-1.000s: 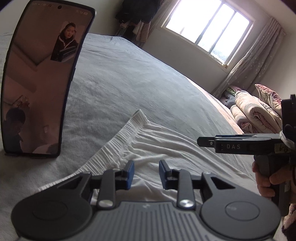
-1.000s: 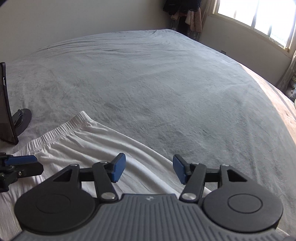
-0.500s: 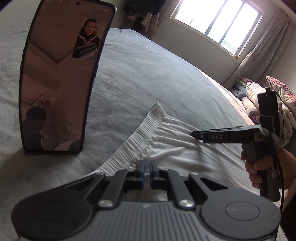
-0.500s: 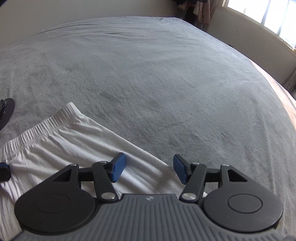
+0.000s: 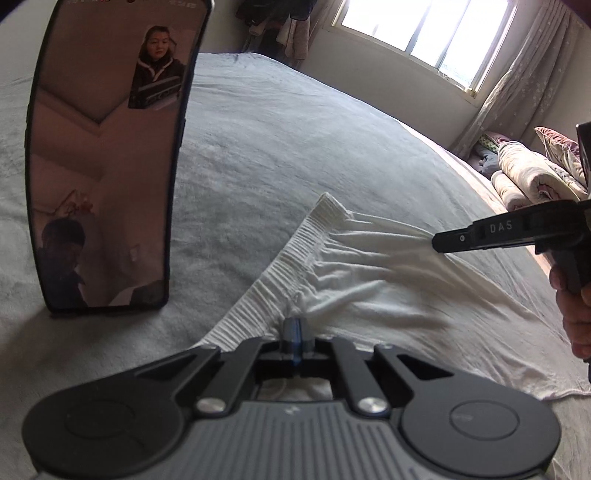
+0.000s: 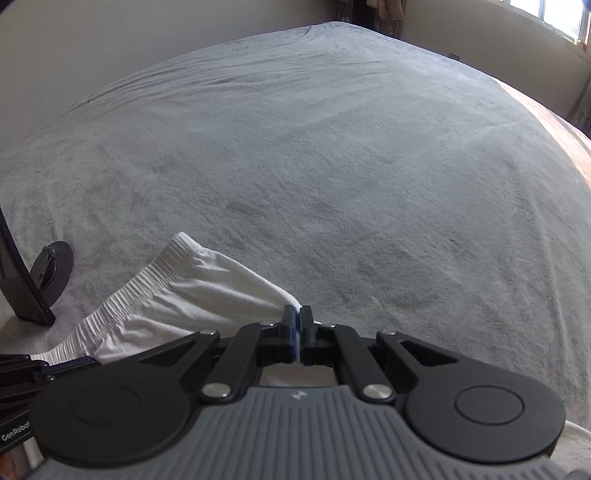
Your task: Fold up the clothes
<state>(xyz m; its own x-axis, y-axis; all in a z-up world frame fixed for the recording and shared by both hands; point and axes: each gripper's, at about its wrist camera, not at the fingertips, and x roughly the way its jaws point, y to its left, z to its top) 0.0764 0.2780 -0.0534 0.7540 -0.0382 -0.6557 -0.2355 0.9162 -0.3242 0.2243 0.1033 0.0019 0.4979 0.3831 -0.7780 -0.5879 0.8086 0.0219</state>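
White cotton, ribbed at its elastic waistband, makes up the garment [image 5: 388,288] lying on the grey bed [image 5: 277,147], and both grippers have hold of it. The left gripper [image 5: 294,330] has its blue-padded fingers pressed together on a pinch of cloth just below the waistband, where the fabric bunches into small gathers. The right gripper [image 6: 297,334] has just been closing and now clamps the garment's side edge, a sliver of white showing between its pads; in the left view its black fingers [image 5: 480,236] reach in from the right, and taut creases fan from their tip across the cloth toward the waistband corner. That corner [image 6: 181,240] stands slightly raised off the bed. A hand [image 5: 572,310] grips the right gripper's handle at the frame edge. The bed cover is soft, short-piled and faintly wrinkled. A phone [image 5: 107,155] stands upright on the bed just left of the waistband, its glossy screen lit; its round black stand [image 6: 51,273] shows behind it in the right view. Rolled quilts [image 5: 528,177] lie beyond the bed beneath a bright window [image 5: 424,33].
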